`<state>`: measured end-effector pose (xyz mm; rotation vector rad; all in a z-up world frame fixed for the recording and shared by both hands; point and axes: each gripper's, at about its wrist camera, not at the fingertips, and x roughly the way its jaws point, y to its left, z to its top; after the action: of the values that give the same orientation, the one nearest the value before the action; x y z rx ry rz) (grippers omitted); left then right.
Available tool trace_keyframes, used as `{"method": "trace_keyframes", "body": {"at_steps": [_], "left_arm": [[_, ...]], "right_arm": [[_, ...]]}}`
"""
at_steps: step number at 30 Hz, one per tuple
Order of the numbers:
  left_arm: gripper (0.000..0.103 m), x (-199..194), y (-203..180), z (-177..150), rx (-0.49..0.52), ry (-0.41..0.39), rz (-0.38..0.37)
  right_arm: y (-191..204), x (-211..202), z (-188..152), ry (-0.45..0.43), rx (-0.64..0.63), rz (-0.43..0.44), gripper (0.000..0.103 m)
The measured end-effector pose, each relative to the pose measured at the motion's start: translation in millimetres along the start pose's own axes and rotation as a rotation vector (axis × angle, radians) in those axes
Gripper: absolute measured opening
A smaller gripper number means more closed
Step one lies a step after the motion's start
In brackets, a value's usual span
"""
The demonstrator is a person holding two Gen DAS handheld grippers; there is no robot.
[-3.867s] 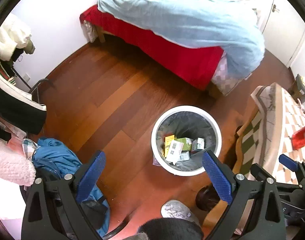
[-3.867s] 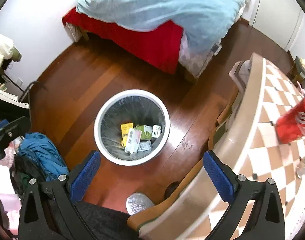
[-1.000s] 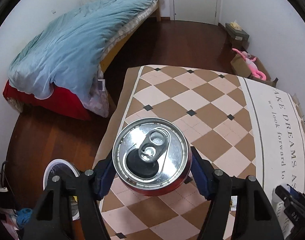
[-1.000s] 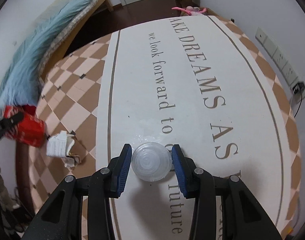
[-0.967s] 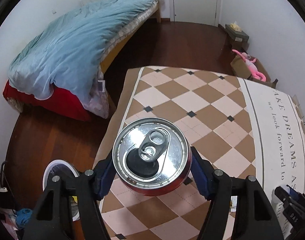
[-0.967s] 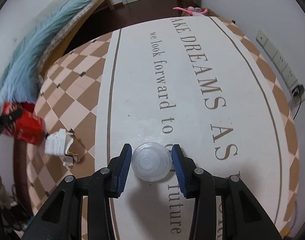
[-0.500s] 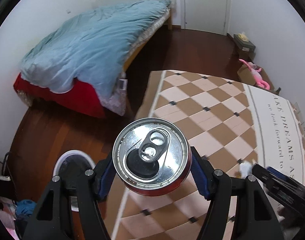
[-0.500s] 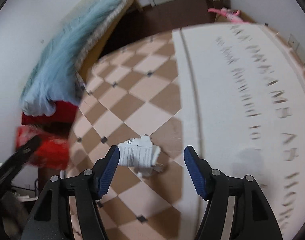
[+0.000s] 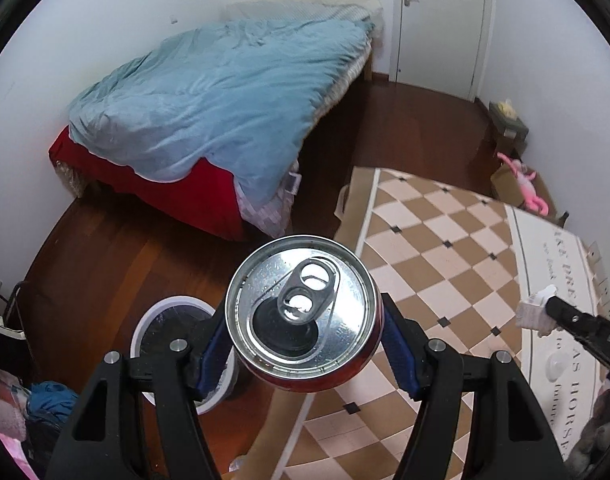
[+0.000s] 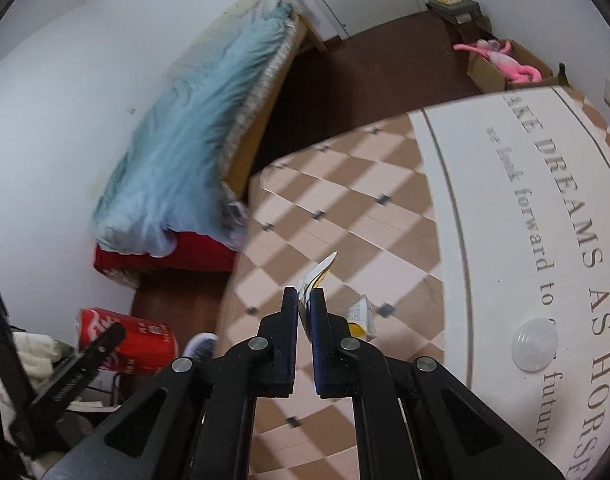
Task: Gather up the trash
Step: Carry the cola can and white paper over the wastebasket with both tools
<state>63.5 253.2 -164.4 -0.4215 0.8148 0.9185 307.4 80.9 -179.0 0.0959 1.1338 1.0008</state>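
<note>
Left tool [image 9: 303, 340] clamped on a red soda can [image 9: 301, 306], silver top open, held above the floor between bin [image 9: 173, 344] at 9 o'clock and bench [image 9: 445, 264] at 3; right tool [image 10: 303, 304] pinches a folded paper scrap [image 10: 319, 274] over the bench

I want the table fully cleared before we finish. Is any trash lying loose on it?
Yes. A clear plastic lid lies loose on the white part of the tablecloth, and a small torn wrapper scrap sits on the checkered part, beside the right hand-held gripper.
</note>
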Motion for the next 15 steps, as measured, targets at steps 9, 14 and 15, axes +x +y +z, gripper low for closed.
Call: {"method": "trace_keyframes", "body": {"at_steps": [9,14,15], "left_arm": [[0.065,-32,93,9,-0.091,-0.036,0.006],[0.065,-41,163,10,-0.139,-0.051,0.081],[0.065,-40,178,10,-0.15,-0.047,0.094]], "right_arm": [[122,-2,-21,0.05,-0.163,0.145,0.006],[199,49,-54,0.13,-0.244,0.21,0.006],[214,64,-62,0.151,-0.254,0.215,0.006]]}}
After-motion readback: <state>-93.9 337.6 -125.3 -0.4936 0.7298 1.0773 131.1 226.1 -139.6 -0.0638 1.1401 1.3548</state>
